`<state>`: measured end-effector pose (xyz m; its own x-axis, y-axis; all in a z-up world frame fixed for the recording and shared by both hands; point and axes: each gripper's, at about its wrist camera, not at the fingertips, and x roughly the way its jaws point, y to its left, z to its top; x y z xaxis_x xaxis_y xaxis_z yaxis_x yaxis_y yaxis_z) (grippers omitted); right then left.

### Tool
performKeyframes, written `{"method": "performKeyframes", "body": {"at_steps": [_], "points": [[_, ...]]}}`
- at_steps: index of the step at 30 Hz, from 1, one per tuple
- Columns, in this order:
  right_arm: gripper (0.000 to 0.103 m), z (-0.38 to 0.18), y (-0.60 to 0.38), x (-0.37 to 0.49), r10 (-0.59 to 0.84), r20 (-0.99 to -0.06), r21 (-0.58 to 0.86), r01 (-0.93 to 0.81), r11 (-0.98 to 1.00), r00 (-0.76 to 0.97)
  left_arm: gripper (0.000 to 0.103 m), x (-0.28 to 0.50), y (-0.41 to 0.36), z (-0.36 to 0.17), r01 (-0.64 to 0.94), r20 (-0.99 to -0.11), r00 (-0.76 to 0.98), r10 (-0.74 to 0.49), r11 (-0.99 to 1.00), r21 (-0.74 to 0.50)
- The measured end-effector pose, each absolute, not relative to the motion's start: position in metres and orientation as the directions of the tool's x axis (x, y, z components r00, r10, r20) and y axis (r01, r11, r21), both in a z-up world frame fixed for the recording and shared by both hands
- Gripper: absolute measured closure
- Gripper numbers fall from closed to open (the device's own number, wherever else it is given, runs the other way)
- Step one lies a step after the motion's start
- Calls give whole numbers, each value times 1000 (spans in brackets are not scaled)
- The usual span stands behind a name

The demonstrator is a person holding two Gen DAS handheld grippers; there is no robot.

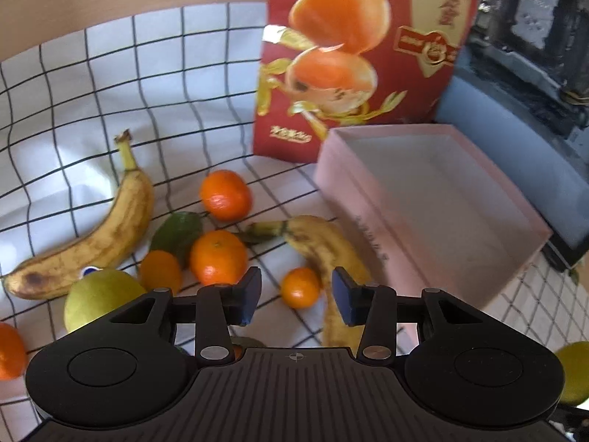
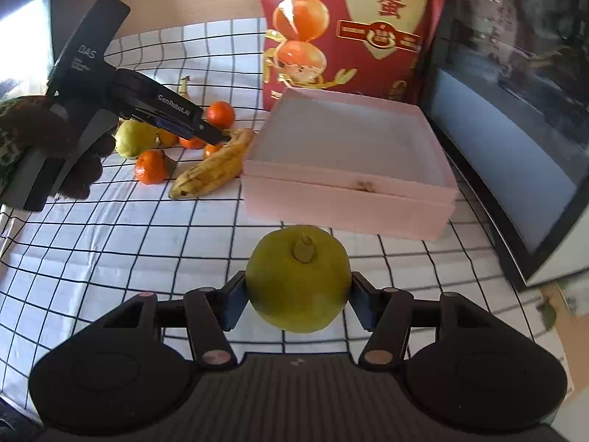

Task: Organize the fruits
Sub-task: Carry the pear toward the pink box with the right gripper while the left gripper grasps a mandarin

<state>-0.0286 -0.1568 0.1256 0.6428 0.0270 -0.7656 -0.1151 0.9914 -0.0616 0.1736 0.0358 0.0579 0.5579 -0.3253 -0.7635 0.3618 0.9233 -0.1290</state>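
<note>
Risk: right gripper [image 2: 296,300] clamps round green fruit [image 2: 297,278] short of pink box [image 2: 353,199], could roll out; left gripper [image 1: 296,300] part-open, empty, may nudge small orange [image 1: 300,287]

Fruit pile [image 1: 206,243] left of box [image 2: 349,169] on tabletop [image 2: 110,243]; bag [image 2: 349,25] upright behind box.

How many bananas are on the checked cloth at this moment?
2. One banana lies at the left of the fruit pile; the other banana lies beside the pink box, partly under the left gripper. None seems hidden.
</note>
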Motion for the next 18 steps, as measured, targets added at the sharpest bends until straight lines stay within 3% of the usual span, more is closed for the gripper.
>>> {"method": "performKeyframes", "body": {"at_steps": [7, 18], "points": [[45, 123, -177, -38, -2, -772, -43, -49, 998, 636, 57, 137, 53, 74, 321, -724, 652, -225, 947, -6], [45, 121, -177, -29, 40, -775, -24, -92, 996, 631, 54, 126, 56, 49, 262, -767, 630, -123, 963, 61]]}}
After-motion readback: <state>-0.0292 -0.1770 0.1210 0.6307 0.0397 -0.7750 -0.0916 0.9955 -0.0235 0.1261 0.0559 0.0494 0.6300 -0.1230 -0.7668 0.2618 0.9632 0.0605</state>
